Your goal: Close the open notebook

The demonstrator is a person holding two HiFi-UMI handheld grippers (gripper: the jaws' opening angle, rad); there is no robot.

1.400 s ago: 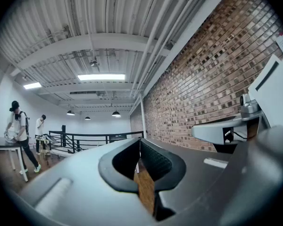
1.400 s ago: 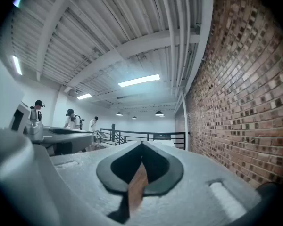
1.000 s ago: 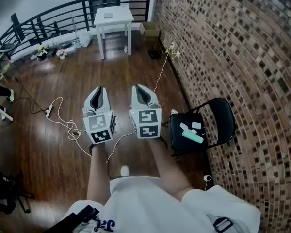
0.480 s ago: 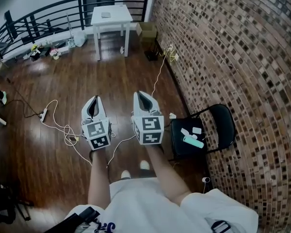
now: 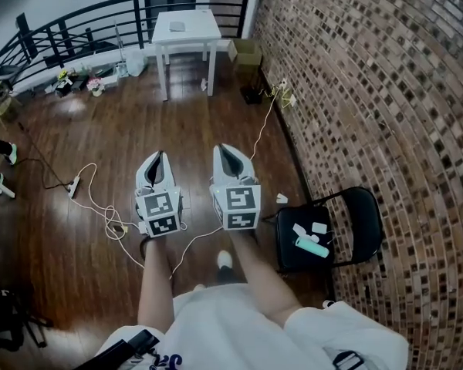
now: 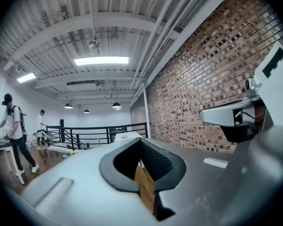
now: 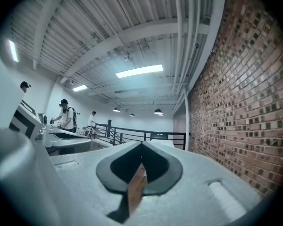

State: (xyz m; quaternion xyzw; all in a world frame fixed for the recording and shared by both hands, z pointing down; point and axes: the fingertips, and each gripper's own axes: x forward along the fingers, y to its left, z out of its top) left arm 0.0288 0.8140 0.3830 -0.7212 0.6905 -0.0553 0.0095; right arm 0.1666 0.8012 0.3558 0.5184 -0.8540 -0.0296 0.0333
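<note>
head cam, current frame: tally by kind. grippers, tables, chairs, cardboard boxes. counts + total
Grippers: 2 (left gripper, right gripper)
White table: 1
Black folding chair: 1
Cardboard box: 1
Total: 5

left gripper [image 5: 157, 163]: white, black square markings | right gripper [image 5: 231, 154]: same | shirt [image 5: 231, 326]: white

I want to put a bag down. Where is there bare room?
Free: the wooden floor in front of the white table, and most of its top. Crowded: the black chair's seat, and the cables at left.
</note>
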